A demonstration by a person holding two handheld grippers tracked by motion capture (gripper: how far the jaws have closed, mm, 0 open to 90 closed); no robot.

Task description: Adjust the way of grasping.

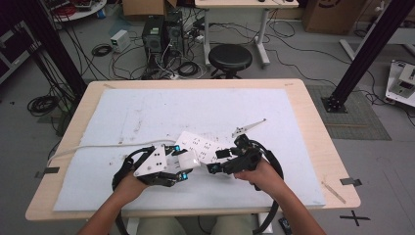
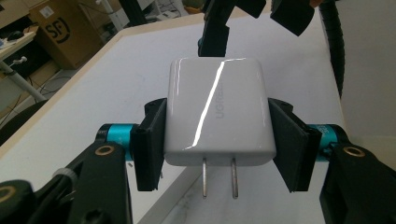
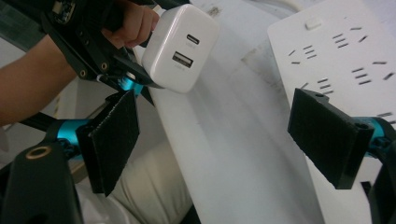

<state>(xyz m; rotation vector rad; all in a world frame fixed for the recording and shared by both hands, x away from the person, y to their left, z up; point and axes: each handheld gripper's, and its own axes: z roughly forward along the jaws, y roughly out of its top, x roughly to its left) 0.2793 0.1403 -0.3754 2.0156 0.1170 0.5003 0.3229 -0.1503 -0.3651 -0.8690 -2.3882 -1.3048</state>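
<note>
- The tabletop [image 1: 313, 147] lies bare beyond the grippers; its near edge is just beneath both hands.
- Left gripper [image 2: 217, 140] pinches the charger [image 2: 217, 112] by its sides, prongs toward its camera, held above the tabletop.
- Power strip [image 1: 203, 147] lies flat between the grippers.
- Right gripper [image 3: 215, 135] is spread and holds nothing, over the strip's edge, near the charger.

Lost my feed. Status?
Left tongs shut on white charger, prongs bare. Right tongs open, empty. Power strip close by, nothing between.
</note>
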